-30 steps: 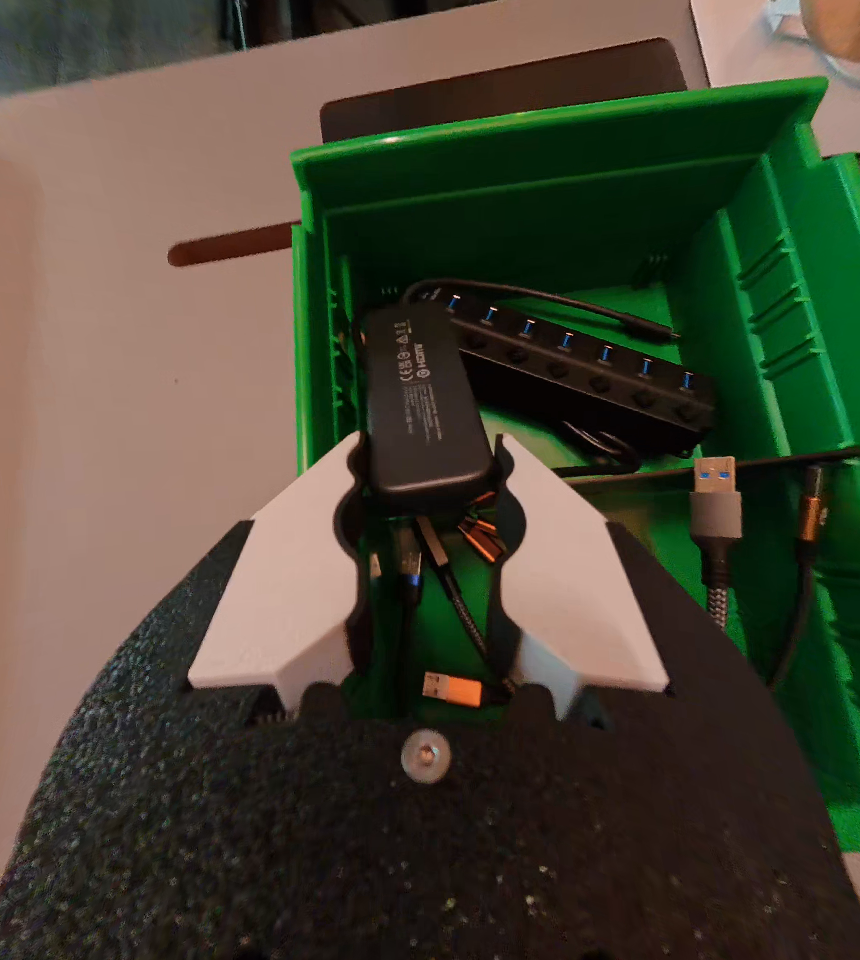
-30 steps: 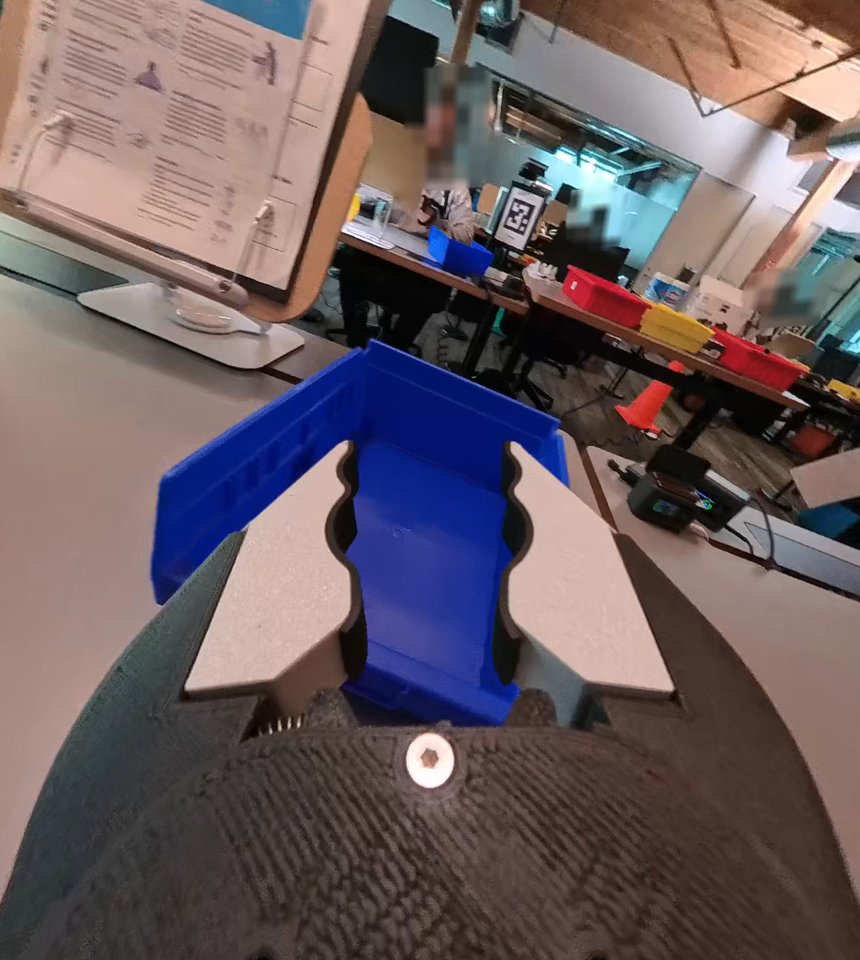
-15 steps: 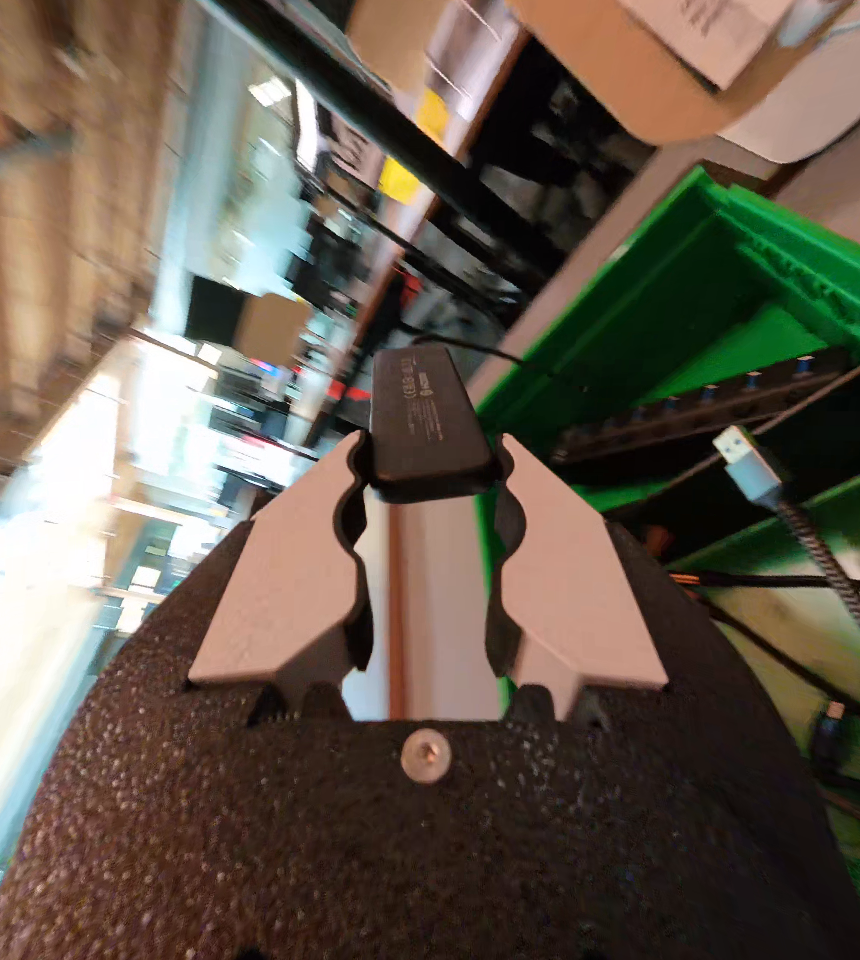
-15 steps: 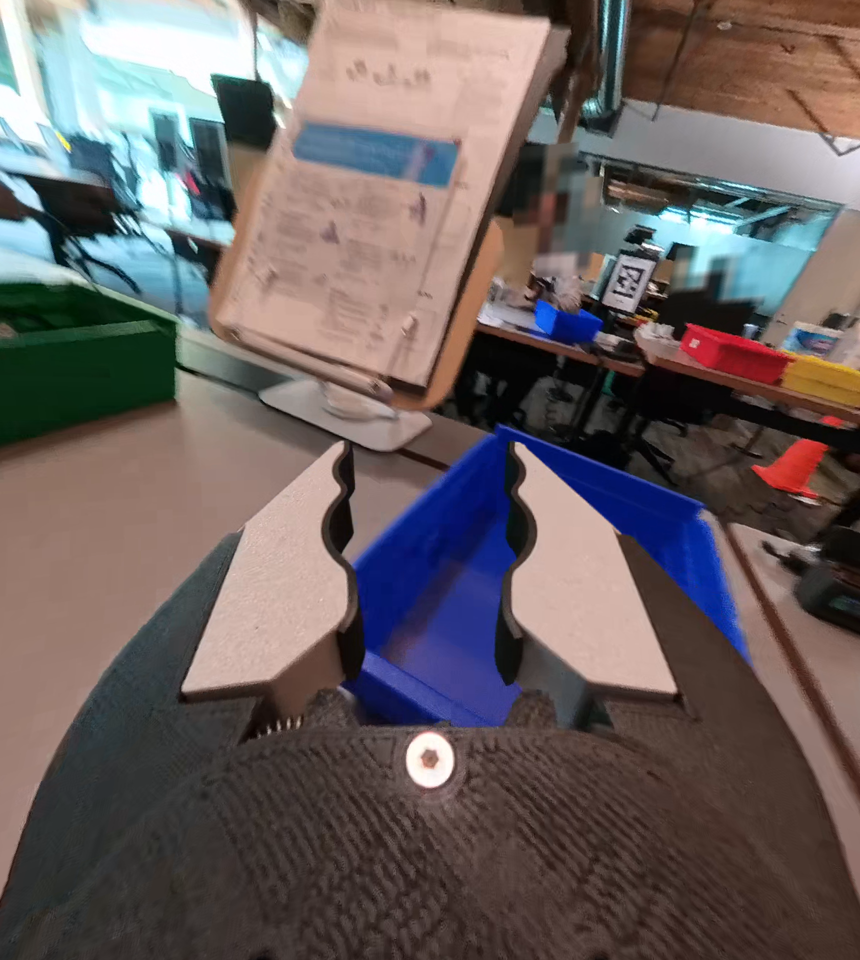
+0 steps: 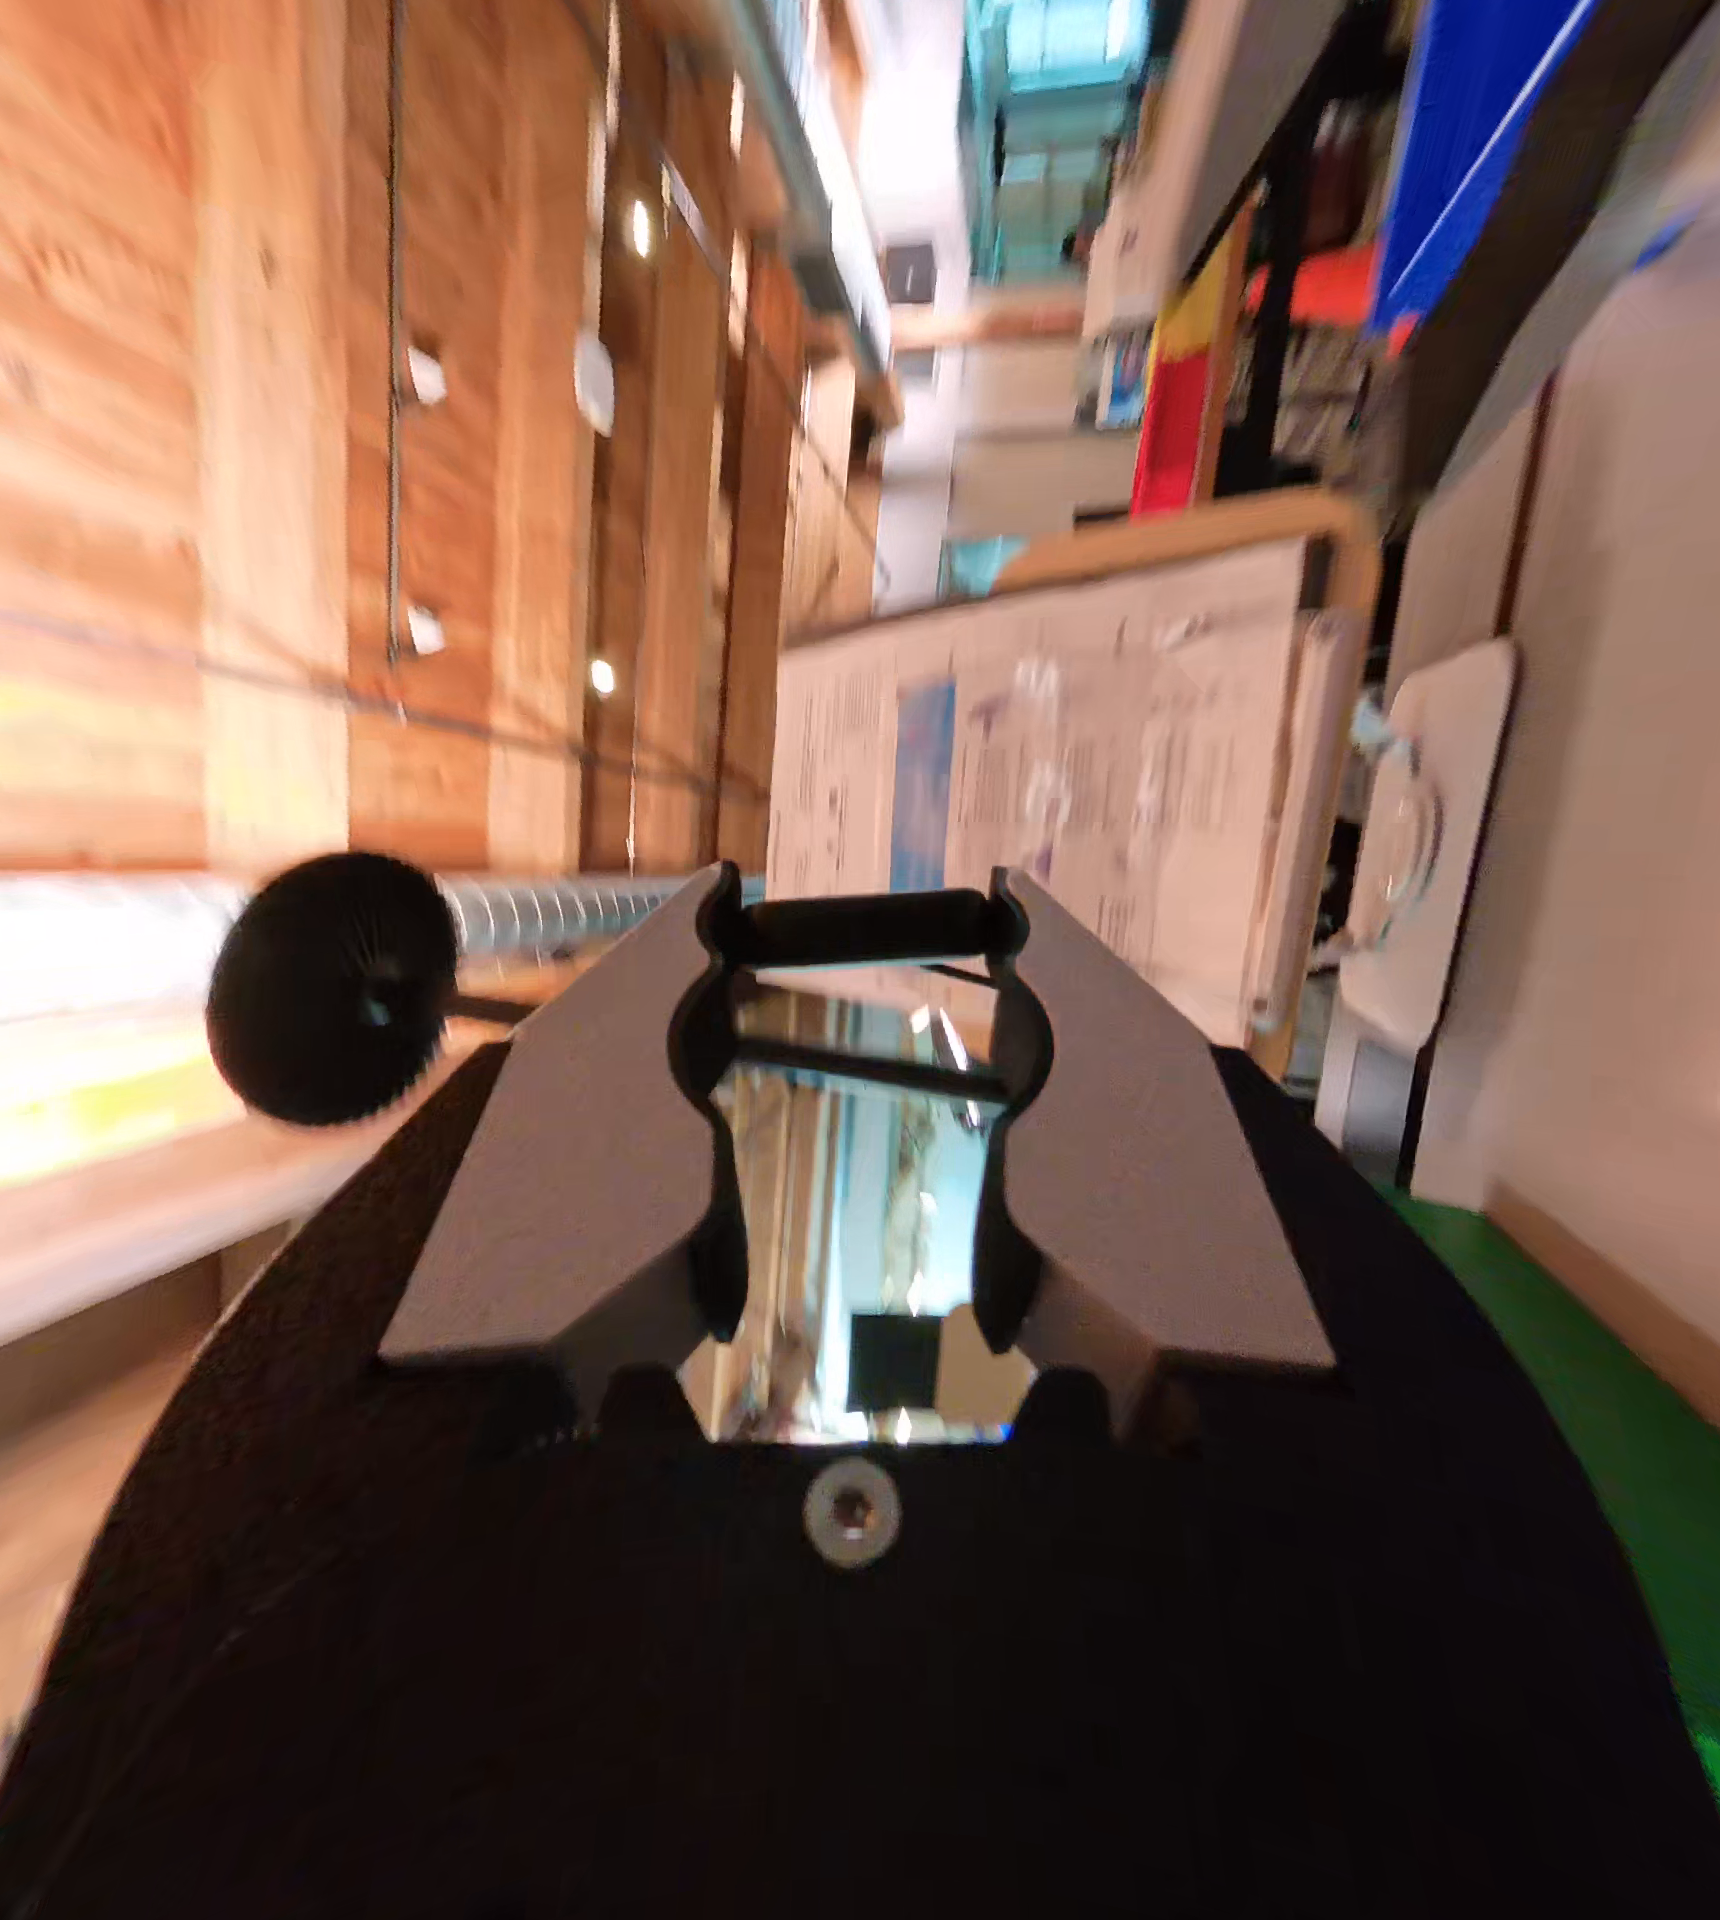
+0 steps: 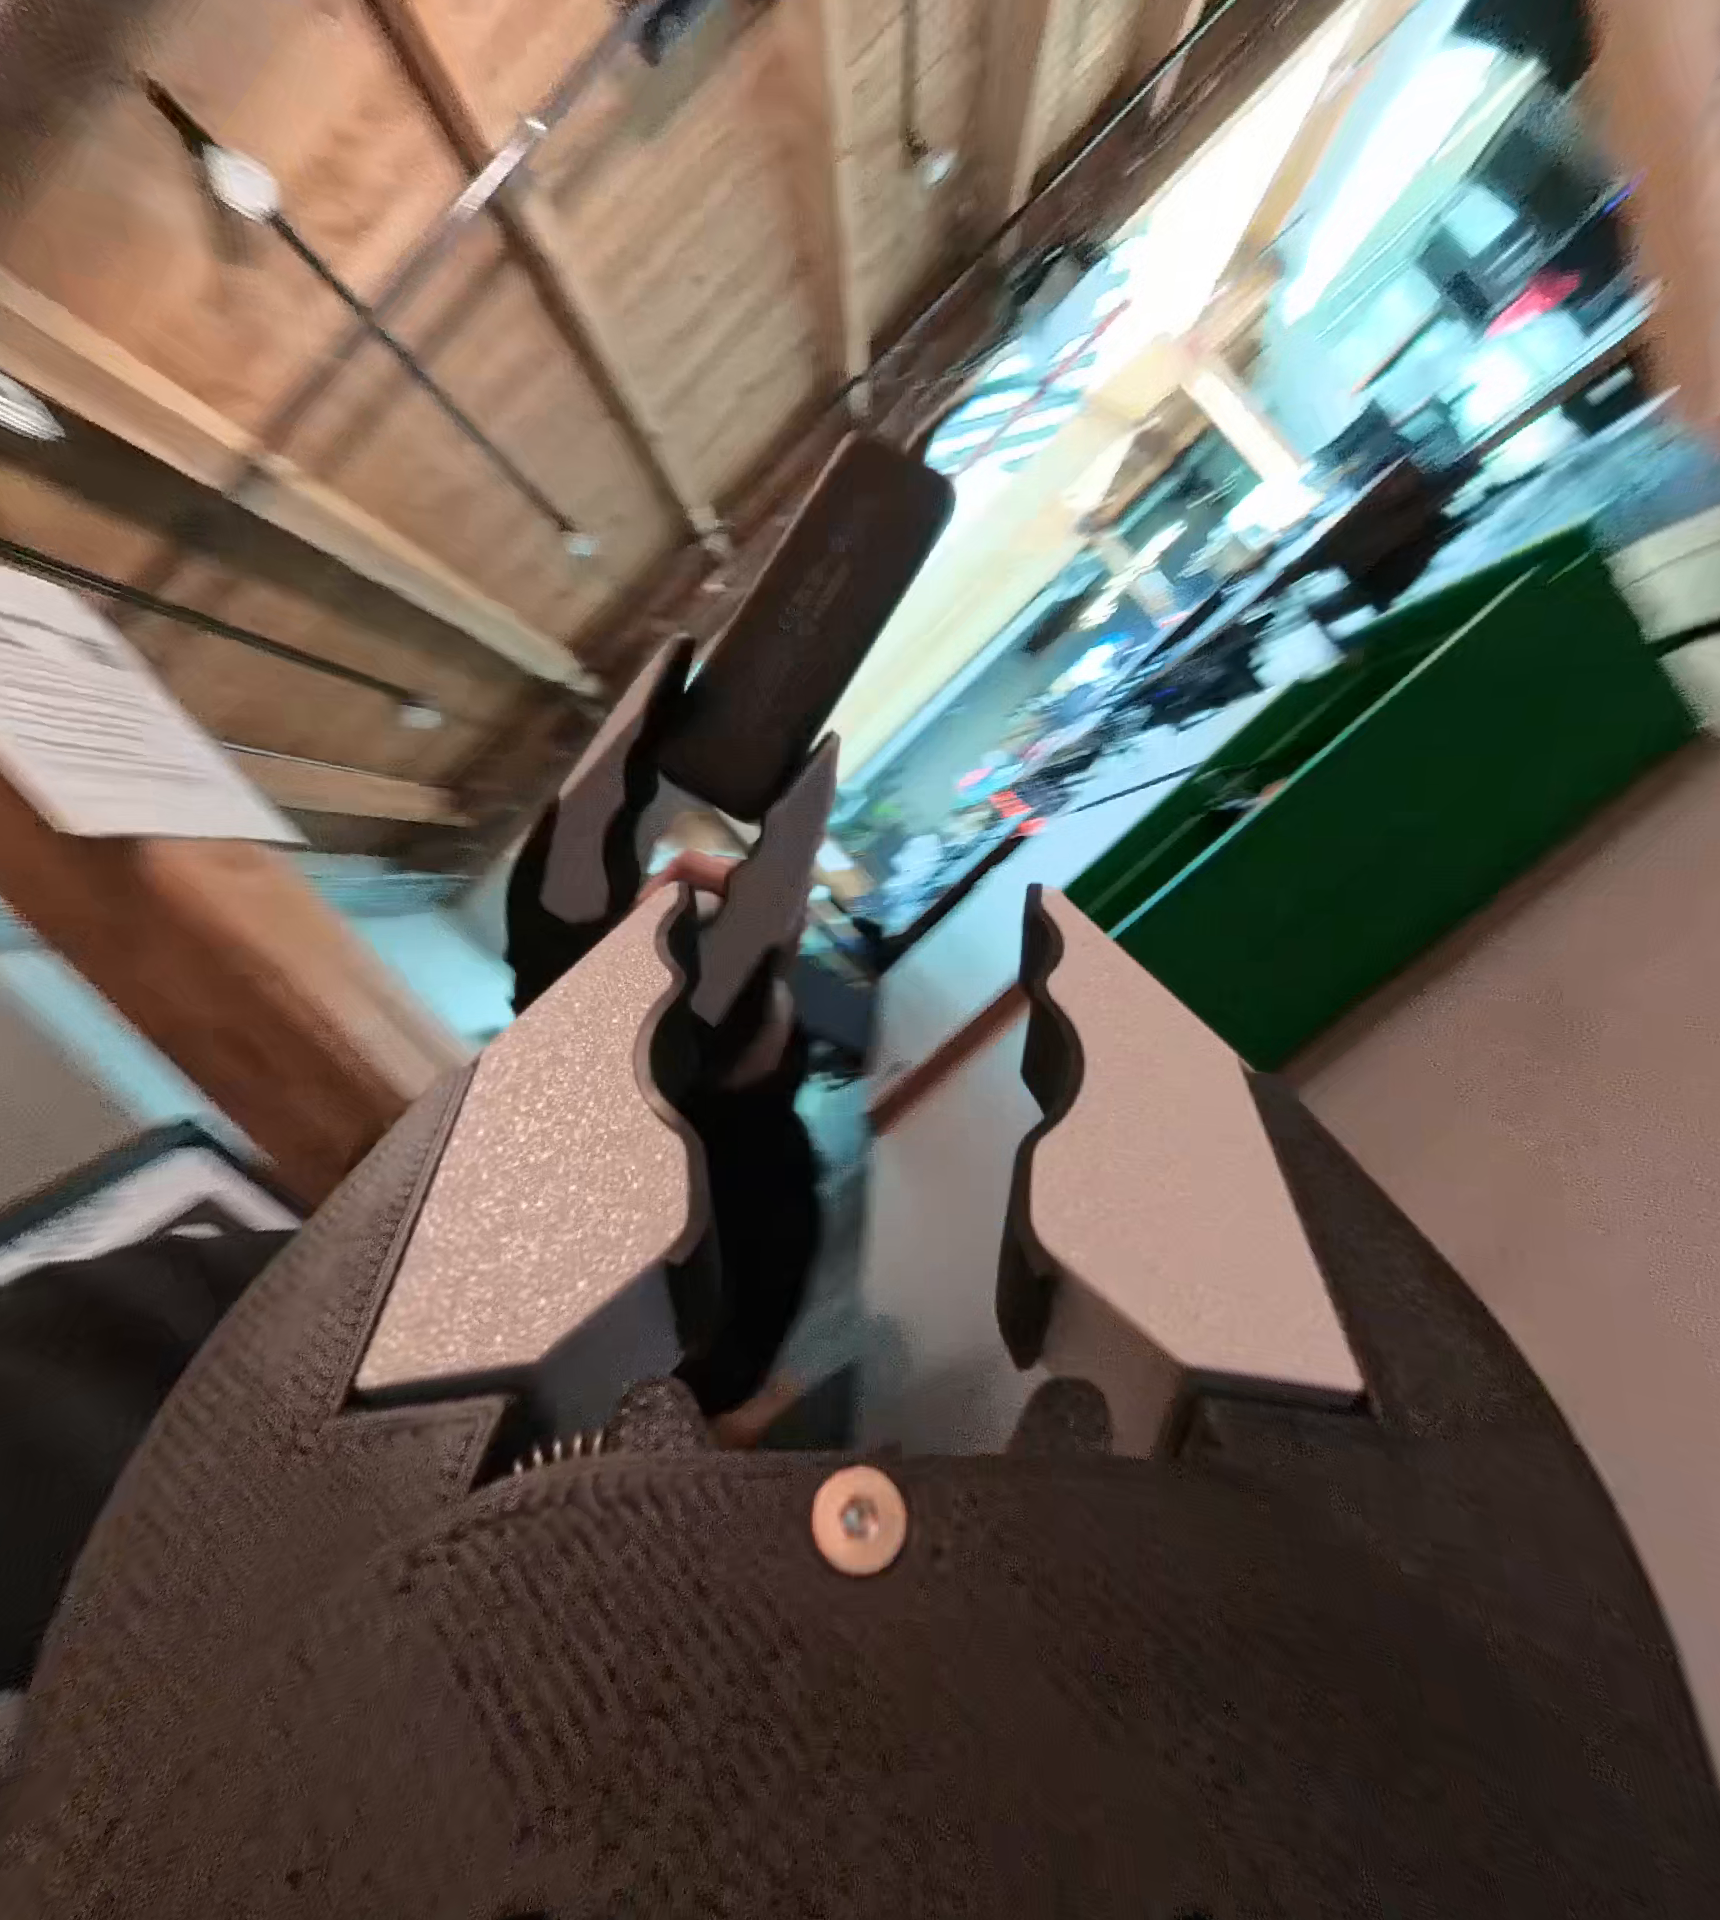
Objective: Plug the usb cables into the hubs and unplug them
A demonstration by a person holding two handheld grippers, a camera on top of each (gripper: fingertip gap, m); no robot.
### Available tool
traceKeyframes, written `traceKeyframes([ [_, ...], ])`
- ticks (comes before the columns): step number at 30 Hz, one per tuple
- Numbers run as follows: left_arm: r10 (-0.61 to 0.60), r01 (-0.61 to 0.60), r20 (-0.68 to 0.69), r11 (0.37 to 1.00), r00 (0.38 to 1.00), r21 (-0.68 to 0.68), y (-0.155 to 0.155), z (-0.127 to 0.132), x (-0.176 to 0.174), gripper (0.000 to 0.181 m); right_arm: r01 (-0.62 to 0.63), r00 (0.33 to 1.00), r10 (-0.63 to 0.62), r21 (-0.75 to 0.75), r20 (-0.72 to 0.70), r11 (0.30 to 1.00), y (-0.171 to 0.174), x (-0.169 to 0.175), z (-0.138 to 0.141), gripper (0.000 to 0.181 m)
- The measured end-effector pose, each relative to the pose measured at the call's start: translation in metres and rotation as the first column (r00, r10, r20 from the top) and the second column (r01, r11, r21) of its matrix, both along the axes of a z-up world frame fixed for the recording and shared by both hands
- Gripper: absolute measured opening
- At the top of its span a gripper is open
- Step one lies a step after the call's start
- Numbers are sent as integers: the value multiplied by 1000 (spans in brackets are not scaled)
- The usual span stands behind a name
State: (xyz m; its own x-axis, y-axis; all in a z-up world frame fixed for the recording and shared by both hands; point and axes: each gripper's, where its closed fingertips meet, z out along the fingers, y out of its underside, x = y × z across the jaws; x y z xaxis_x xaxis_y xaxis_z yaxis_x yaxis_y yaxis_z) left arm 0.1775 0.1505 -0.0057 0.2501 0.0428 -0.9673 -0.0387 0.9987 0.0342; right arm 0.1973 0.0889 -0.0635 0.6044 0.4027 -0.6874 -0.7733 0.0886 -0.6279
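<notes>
While the left gripper [image 5: 861, 920] stays clenched on the slim black plastic hub [image 5: 861, 928], it has lifted it clear of the green plastic bin [image 6: 1407, 831] where it lay a second ago. Beyond, the right gripper [image 6: 861, 914] stays released, now facing the raised hub instead of the blue bin, so plugging can likely begin.

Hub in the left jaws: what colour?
Black hub, clearest in the right wrist view.

2 wrist cams, both rolled and tilted up.
Both views share the green bin [image 6: 1396, 831], hub [image 6: 804, 634] and document stand [image 5: 1064, 769].
</notes>
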Motion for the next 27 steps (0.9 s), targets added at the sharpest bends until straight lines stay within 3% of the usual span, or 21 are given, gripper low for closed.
traceKeyframes([
  [3, -170, 171, -11, 982, 985, 82, -56, -16, -12, 46, -179, 976, 194, 146, -98, 973, -1, -18, 8, 62],
  [7, -371, 369, -18, 927, 929, -65, -95, -27, -31, 45, -254, 960, 277, 277, -46, 927, -16, -25, 19, 61],
  [8, -406, 403, -17, 910, 914, -97, -100, -29, -34, 45, -268, 958, 287, 312, -14, 911, -22, -28, 22, 59],
  [12, -448, 430, -21, 870, 894, -242, -96, -33, -30, 45, -211, 976, 216, 441, 41, 872, -39, -24, 35, 14],
  [14, -472, 436, -38, 840, 881, -322, -89, -36, -26, 45, -227, 974, 201, 460, 107, 859, -43, -26, 36, 10],
  [16, -506, 423, -72, 783, 859, -456, -82, -42, -22, 46, -177, 977, 106, 425, 185, 888, -41, -26, 34, 10],
  [17, -565, 434, -72, 703, 822, -563, -84, -44, -25, 45, -165, 973, 76, 421, 219, 892, -41, -26, 35, 10],
  [18, -635, 433, -51, 581, 771, -689, -86, -43, -29, 46, -150, 967, 42, 426, 252, 892, -43, -26, 36, 10],
  [20, -748, 315, 37, 232, 662, -920, -85, -40, -34, 62, -124, 946, -28, 440, 322, 889, -47, -26, 38, 11],
  [21, -780, 179, 87, 33, 620, -983, -81, -42, -34, 69, -127, 926, -56, 447, 373, 885, -51, -29, 38, 10],
  [23, -812, -139, 201, -325, 547, -935, -76, -50, -31, 89, -97, 857, -165, 468, 488, 878, -58, -32, 38, 10],
  [24, -814, -271, 266, -450, 516, -851, -75, -55, -31, 95, -98, 813, -208, 479, 544, 872, -61, -35, 38, 10],
  [25, -818, -362, 349, -529, 457, -767, -77, -55, -35, 92, -115, 771, -226, 479, 595, 870, -64, -40, 36, 10],
  [27, -814, -529, 450, -581, 368, -618, -86, -63, -43, 86, -154, 689, -246, 469, 682, 870, -67, -52, 32, 10],
])
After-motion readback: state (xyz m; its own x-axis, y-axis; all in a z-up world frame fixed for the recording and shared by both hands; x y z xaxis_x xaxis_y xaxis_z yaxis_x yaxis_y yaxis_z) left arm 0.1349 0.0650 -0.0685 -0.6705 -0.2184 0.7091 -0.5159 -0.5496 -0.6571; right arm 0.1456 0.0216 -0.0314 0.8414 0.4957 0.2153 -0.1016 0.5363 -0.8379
